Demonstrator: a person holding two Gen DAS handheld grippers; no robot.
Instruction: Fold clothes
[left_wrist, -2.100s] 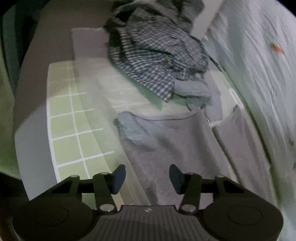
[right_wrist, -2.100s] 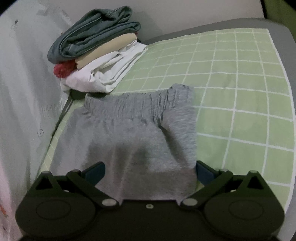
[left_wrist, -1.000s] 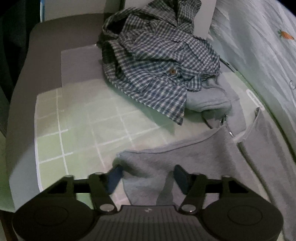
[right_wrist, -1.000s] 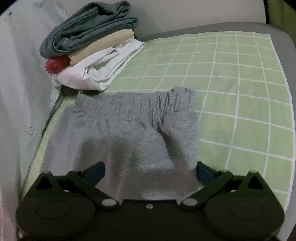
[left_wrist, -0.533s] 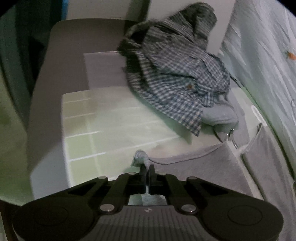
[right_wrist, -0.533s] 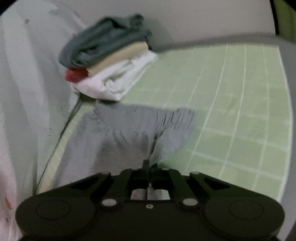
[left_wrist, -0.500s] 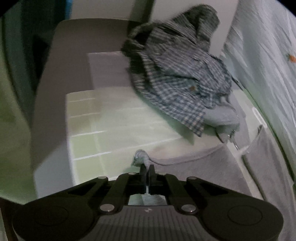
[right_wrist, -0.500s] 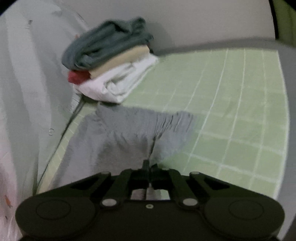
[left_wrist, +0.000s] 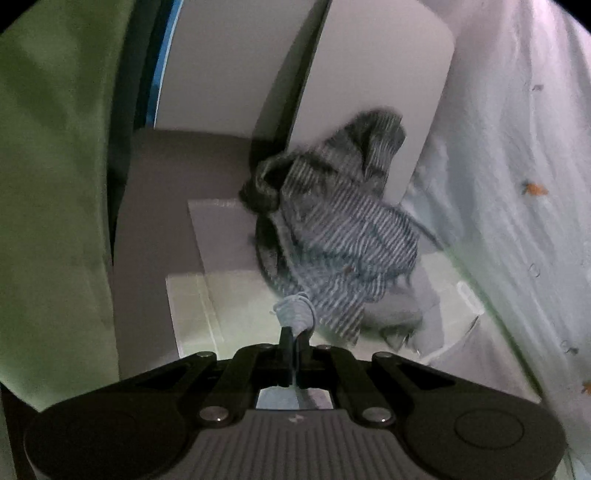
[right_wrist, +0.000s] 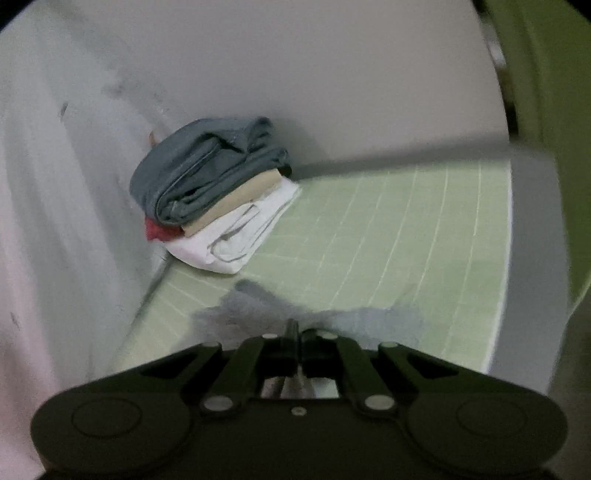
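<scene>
Grey jersey cloth is what both claws have hold of. The left gripper (left_wrist: 294, 338) is clamped tight on a bunched corner of the grey garment (left_wrist: 297, 312), lifted clear of the green checked mat (left_wrist: 195, 314). The right gripper (right_wrist: 295, 332) is pinched closed on another edge of it, the cloth sagging just beyond onto the mat. A plaid shirt (left_wrist: 340, 236) lies crumpled farther back. A folded stack of clothes (right_wrist: 214, 192) sits in the corner. Both views are blurred, so the garment's shape is probably unreadable.
</scene>
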